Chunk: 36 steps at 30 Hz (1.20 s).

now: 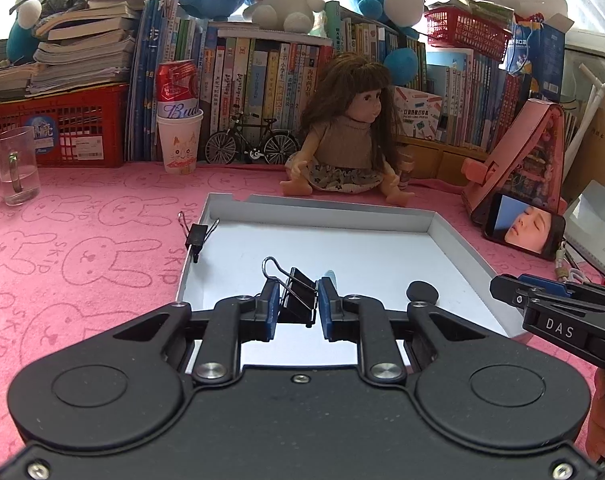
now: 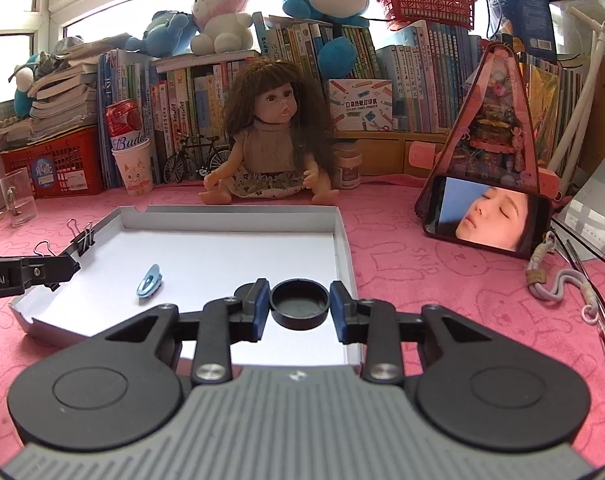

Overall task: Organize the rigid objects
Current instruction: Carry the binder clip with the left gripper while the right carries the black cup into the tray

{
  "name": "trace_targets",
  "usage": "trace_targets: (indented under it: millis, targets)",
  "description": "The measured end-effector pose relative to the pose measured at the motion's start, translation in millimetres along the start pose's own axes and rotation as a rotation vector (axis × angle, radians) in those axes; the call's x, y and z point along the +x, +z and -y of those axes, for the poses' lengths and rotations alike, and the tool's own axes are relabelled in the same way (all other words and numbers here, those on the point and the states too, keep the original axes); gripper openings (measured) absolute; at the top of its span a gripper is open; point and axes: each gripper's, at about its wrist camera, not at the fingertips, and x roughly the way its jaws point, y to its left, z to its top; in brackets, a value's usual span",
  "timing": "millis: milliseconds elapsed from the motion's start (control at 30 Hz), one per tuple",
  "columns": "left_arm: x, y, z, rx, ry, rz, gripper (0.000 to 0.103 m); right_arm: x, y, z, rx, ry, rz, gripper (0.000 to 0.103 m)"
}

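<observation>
Shallow white cardboard tray (image 2: 344, 240) w/ low grey walls lay on pink fuzzy rabbit-print cloth (image 1: 82, 248); most of its floor was bare. Left gripper (image 1: 298, 304) was nearly closed, blue pads pinching a black metal binder clip w/ wire loops (image 1: 296, 294) above tray's near-left part. Right gripper (image 2: 299, 304) was partway closed on a round black plastic cap (image 2: 299, 305) over near-right edge. Small black clip (image 2: 84, 238) sat clamped on left wall; light-blue clip (image 2: 149, 281) lay inside.
</observation>
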Motion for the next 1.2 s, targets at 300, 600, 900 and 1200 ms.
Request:
trace_targets:
  millis: [300,600,900,1200]
  targets:
    - [45,13,-2,-0.013,0.006,-0.06,0.019,34,7,1,0.014,0.008,-0.069,0.038]
    - [73,10,-4,-0.008,0.012,-0.104,0.019,57,7,0,0.016,0.003,-0.123,0.038]
    - [83,11,-3,-0.002,0.008,-0.119,0.019,69,10,-3,0.009,-0.001,-0.15,0.038]
    - [88,9,1,0.013,0.012,-0.122,0.019,76,8,-2,0.022,-0.005,-0.163,0.038]
